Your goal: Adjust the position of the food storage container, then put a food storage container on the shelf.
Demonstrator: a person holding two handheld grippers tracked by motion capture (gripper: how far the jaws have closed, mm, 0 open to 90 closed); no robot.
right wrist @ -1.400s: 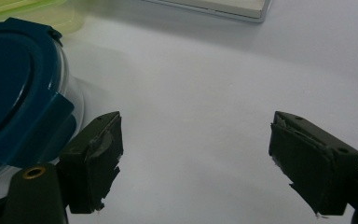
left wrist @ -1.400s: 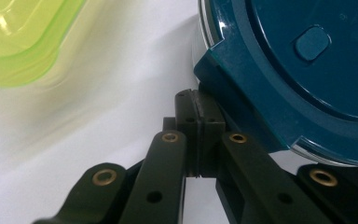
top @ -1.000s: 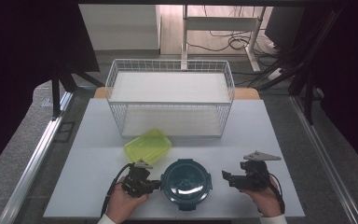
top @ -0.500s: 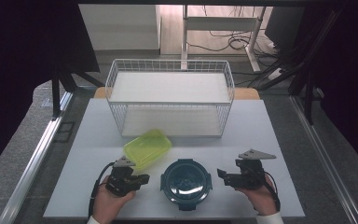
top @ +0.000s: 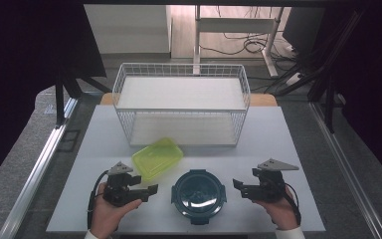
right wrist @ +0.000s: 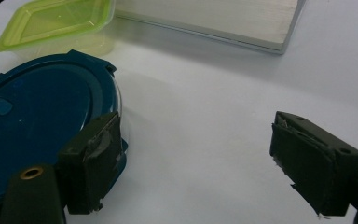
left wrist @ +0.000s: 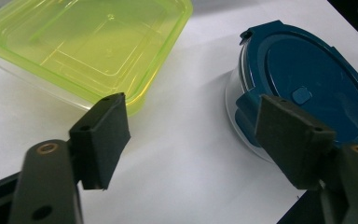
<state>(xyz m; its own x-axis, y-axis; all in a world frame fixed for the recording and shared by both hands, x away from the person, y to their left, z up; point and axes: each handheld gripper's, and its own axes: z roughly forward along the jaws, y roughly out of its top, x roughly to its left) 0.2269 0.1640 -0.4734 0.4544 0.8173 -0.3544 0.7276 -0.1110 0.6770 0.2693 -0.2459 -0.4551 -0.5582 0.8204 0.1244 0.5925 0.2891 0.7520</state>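
Left gripper is sitting low at my near left, jaws spread wide with nothing between them; they have just been opening, and compared with a second ago, when this gripper was closed up against the left rim of the round blue-lidded container, it is now standing apart from it, pulled back toward the left; I am reading that as a release, so the container is resting where I set it, at the near middle of the white table, between my two grippers; in the left gripper view the side latch of the blue lid is lying just beyond my right pad, not touched; right gripper is holding its place at near right, jaws likewise parted and empty, the container just off its left pad in the right gripper view; lid is sitting on, so contents cannot be told; a little farther back, the green rectangular container is lying near the left gripper, lid on, translucent, apparently empty; beyond it the white wire basket is standing across the far half of the table, holding a pale flat board on its floor; judgement: next move is likely placing one container into that basket.
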